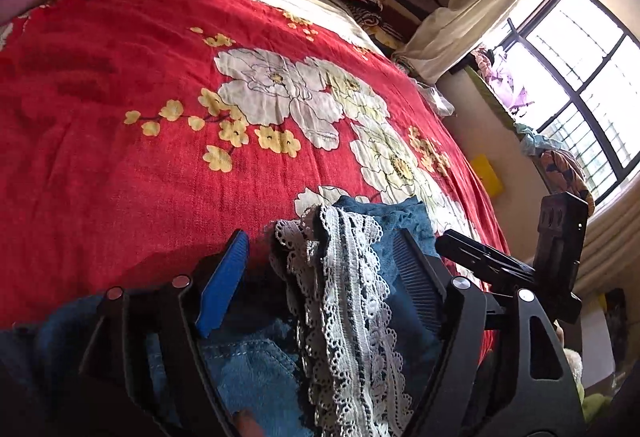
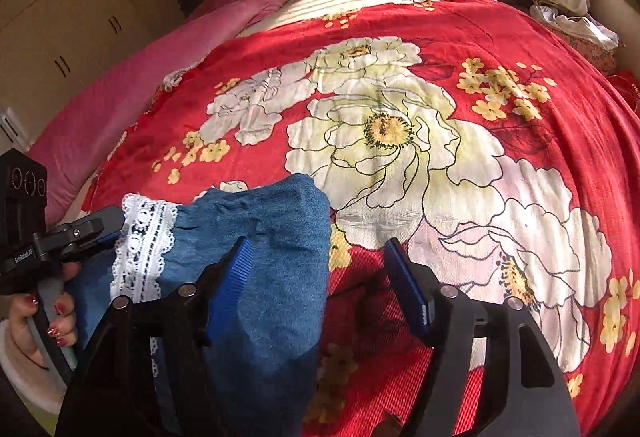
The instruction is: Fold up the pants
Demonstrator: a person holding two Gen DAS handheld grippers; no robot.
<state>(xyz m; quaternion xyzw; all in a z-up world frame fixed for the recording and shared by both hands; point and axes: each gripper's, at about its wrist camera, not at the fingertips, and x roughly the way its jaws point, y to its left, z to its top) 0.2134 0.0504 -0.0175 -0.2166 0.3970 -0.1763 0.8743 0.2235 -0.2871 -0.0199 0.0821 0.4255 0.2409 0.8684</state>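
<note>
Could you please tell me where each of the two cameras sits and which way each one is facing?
Left wrist: on the left gripper, looking down across the red bedspread toward the window; lace-trimmed pants lie between its open fingers.
Right wrist: on the right gripper, facing the pink pillow; the left hand shows.
Shared: bedspread, pants.

Your blue pants [image 2: 276, 257] with white lace trim [image 2: 140, 249] lie bunched on the red bed, lower left of the frame.
</note>
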